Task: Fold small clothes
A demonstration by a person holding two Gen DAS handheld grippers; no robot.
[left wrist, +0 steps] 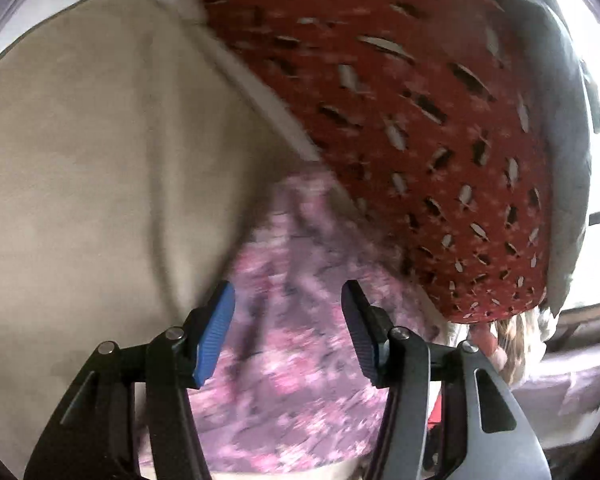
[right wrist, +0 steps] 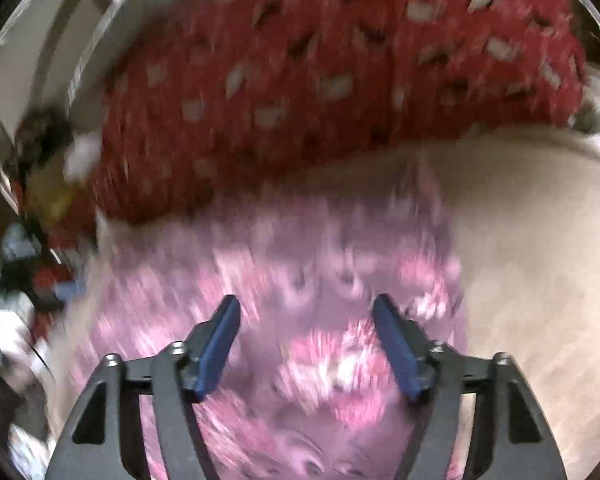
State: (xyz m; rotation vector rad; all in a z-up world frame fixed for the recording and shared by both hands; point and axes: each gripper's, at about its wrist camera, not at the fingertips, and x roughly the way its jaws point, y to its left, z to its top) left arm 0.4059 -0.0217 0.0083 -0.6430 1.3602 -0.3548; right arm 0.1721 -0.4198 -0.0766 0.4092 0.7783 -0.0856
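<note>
Nearest in my left wrist view I see the left gripper (left wrist: 288,308). Its 2 fingers stand apart and nothing is between the blue pads (left wrist: 214,340); the jaws are open. Under the gap lies the pink cloth (left wrist: 284,380), a small piece with a flower print in pink and purple. It is blurred, so I cannot tell if it is folded or if the fingertips touch it. The cloth lies on a beige sheet (left wrist: 80,160), which fills the left half of this view and has a soft crease running down it.

In my right wrist view the right gripper (right wrist: 306,312) is also open. Its pads are well apart, and the same pink cloth (right wrist: 332,360) shows between them, but the pads do not press on it. The cloth spreads from the bottom edge up to the middle of this view, with the beige sheet (right wrist: 540,280) on its right side.

Farther away, behind the cloth, stands a red cushion (left wrist: 420,120) with small white and dark marks. In the right view the cushion (right wrist: 340,80) crosses the whole top, and the cloth reaches up near its lower edge. At the far left of this view I see some mixed things (right wrist: 40,264), too blurred to name.
</note>
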